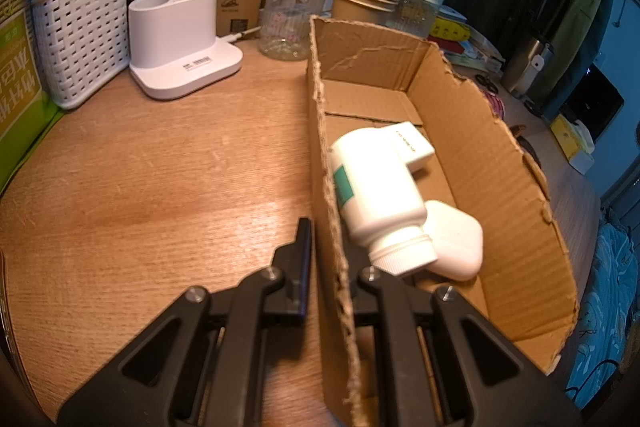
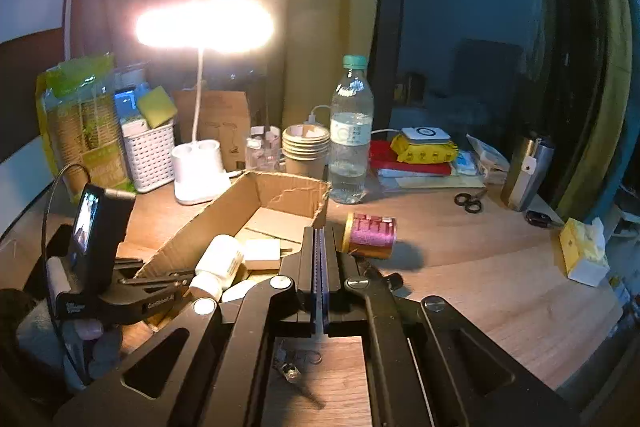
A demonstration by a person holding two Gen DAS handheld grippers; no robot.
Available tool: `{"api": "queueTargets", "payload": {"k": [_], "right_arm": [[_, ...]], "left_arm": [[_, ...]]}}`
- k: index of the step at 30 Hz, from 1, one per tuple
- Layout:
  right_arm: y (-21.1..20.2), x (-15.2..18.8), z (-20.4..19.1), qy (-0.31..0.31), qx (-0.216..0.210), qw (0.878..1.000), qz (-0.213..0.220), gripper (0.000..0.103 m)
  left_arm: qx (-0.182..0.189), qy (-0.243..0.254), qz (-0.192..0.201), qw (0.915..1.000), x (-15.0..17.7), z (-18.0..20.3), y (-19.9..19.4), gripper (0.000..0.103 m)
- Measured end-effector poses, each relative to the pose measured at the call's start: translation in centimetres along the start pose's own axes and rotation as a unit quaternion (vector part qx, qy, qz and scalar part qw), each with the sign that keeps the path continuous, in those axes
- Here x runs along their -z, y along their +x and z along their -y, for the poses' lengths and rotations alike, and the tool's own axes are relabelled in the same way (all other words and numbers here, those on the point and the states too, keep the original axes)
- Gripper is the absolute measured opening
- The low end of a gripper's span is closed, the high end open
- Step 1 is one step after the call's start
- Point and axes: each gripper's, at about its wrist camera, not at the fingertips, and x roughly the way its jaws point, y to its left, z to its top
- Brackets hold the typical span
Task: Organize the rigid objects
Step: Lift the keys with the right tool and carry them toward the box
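Note:
A torn cardboard box (image 1: 472, 131) lies on the wooden desk. Inside it are a white pill bottle (image 1: 376, 187) on its side, a white charger block (image 1: 412, 143) and a white rounded case (image 1: 456, 243). My left gripper (image 1: 328, 247) is shut on the box's near left wall, one finger outside and one inside. In the right wrist view the box (image 2: 280, 195) and bottle (image 2: 218, 263) show at centre left, with the left gripper's body (image 2: 120, 287) clamped on the box. My right gripper (image 2: 320, 239) is shut and empty above the desk. A pink-and-gold can (image 2: 370, 235) lies on its side just right of it.
At the back stand a white lamp base (image 1: 180, 39), white basket (image 1: 80, 35), glass jar (image 1: 292, 15), stacked paper cups (image 2: 306, 147) and water bottle (image 2: 350, 135). Scissors (image 2: 470, 203), a steel flask (image 2: 526, 171), books (image 2: 412, 163) and a tissue pack (image 2: 584, 251) lie to the right.

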Motion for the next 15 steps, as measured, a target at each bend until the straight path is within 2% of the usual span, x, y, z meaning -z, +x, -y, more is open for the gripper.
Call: {"api": "queueTargets", "payload": {"k": [6, 8, 10, 14, 15], "right_arm": [[2.4, 4.5, 0.7, 0.026, -0.022, 0.997, -0.069, 0.001], [3.4, 6.0, 0.7, 0.032, -0.040, 0.994, -0.095, 0.007], [4.6, 7.2, 0.2, 0.026, -0.052, 0.991, -0.120, 0.030], [6.2, 8.4, -0.5, 0.024, -0.058, 0.988, -0.142, 0.032], [6.5, 8.6, -0.7, 0.024, -0.061, 0.987, -0.147, 0.035]], "left_arm": [[-0.001, 0.000, 0.000, 1.0000, 0.0, 0.0, 0.0, 0.009], [-0.001, 0.000, 0.000, 1.0000, 0.0, 0.0, 0.0, 0.009], [-0.001, 0.000, 0.000, 1.0000, 0.0, 0.0, 0.0, 0.009], [0.000, 0.000, 0.000, 1.0000, 0.0, 0.0, 0.0, 0.009], [0.000, 0.000, 0.000, 1.0000, 0.0, 0.0, 0.0, 0.009]]}}
